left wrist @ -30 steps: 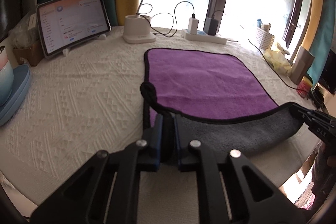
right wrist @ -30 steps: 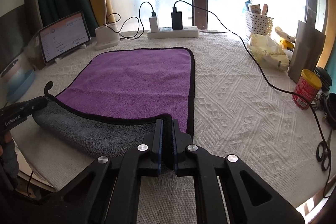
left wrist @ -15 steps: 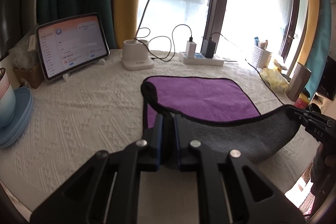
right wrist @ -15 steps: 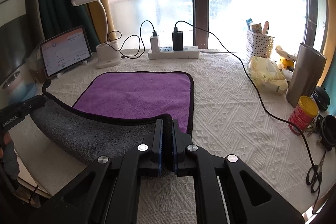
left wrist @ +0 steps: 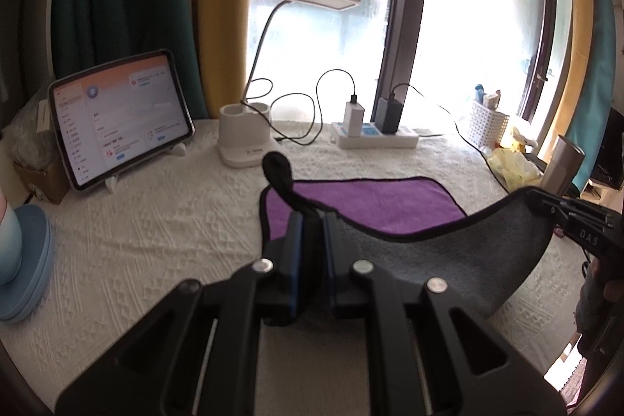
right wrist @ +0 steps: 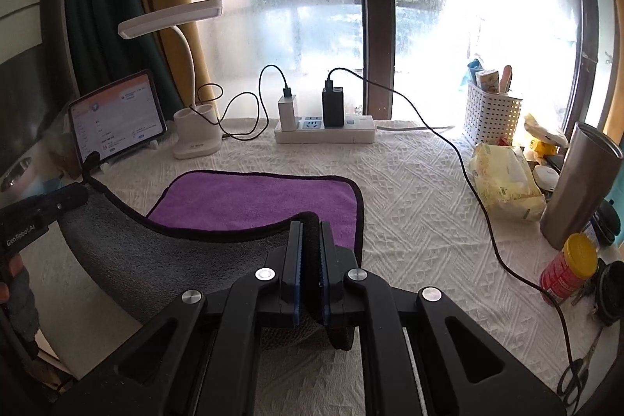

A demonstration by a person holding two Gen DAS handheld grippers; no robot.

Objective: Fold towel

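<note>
Left gripper (left wrist: 311, 221) and right gripper (right wrist: 311, 232) each clamped on a near corner of the purple-and-grey microfibre towel (right wrist: 257, 199), lifted clear of the white textured tablecloth (right wrist: 409, 190) so the fold can drape.

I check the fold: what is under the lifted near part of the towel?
Under the raised grey side of the towel only the white tablecloth shows. The purple far part lies flat on it. What lies beneath that part is covered.
</note>
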